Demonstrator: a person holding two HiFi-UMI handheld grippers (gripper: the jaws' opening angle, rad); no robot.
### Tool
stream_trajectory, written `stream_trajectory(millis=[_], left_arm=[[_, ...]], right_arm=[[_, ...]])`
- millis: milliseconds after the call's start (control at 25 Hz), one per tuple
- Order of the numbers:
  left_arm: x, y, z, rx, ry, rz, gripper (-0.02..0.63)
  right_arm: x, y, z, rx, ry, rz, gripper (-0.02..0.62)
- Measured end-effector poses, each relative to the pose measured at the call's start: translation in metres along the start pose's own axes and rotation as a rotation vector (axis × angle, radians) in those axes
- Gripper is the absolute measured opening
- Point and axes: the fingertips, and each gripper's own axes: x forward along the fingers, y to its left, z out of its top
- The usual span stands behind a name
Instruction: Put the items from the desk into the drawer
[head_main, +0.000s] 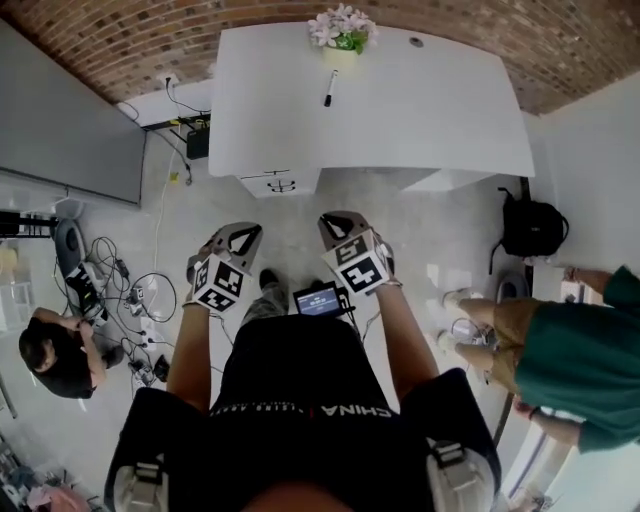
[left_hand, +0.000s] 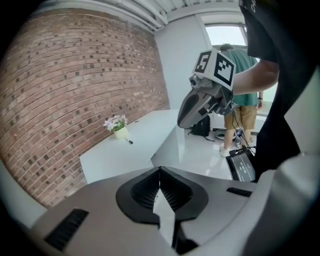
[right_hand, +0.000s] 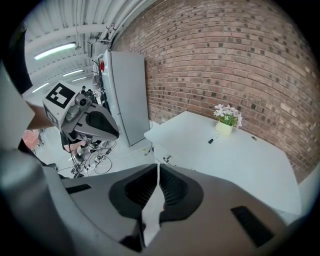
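Note:
A white desk (head_main: 400, 110) stands ahead against the brick wall. On it are a small pot of flowers (head_main: 343, 30), a black marker (head_main: 328, 88) and a small dark spot (head_main: 416, 42). The pot (right_hand: 226, 120) and the marker (right_hand: 213, 138) also show in the right gripper view. A white drawer unit (head_main: 280, 182) sits under the desk's left front, closed. My left gripper (head_main: 243, 233) and right gripper (head_main: 338, 222) are held side by side close to my body, well short of the desk. Both are shut, with nothing between the jaws.
A black backpack (head_main: 533, 228) lies on the floor at the right of the desk. A person in green (head_main: 575, 345) stands at the right, and another person (head_main: 55, 355) crouches at the left among cables (head_main: 135, 295). A small screen (head_main: 320, 299) hangs at my waist. A grey cabinet (right_hand: 127, 95) stands left.

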Motion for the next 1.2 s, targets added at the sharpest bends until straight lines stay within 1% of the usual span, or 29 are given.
stream_trajectory(millis=[120,200,280,440,560,680,800,960,1200], left_arm=[[-0.004,-0.018,0.005,-0.057,-0.005,0.037,0.012],[-0.009,-0.032,0.009,-0.073,-0.004,0.063,0.012],[-0.013,-0.048,0.012,-0.077,0.009,0.079,0.012],[-0.019,-0.091,0.012,-0.078,0.037,0.073,0.012],[-0.026,-0.115,0.009,-0.077,0.048,0.069,0.012],[-0.035,-0.129,0.010,-0.062,0.043,0.077,0.012],[-0.049,-0.141,0.012,-0.046,0.027,0.099,0.012],[-0.071,-0.163,0.011,-0.047,-0.007,0.125,0.012],[-0.098,-0.224,0.004,-0.076,-0.037,0.119,0.011]], right_arm=[[-0.012,-0.005,-0.014,-0.036,0.000,0.002,0.023],[-0.020,-0.009,-0.023,-0.058,-0.003,0.007,0.023],[-0.027,-0.008,-0.035,-0.070,-0.010,0.023,0.023],[-0.041,0.002,-0.058,-0.065,-0.009,0.066,0.023],[-0.054,0.012,-0.075,-0.061,-0.013,0.069,0.023],[-0.071,0.020,-0.086,-0.059,-0.023,0.058,0.023],[-0.092,0.030,-0.098,-0.033,-0.043,0.042,0.023],[-0.116,0.047,-0.115,-0.010,-0.052,0.011,0.023],[-0.156,0.092,-0.155,-0.032,-0.048,-0.036,0.023]])
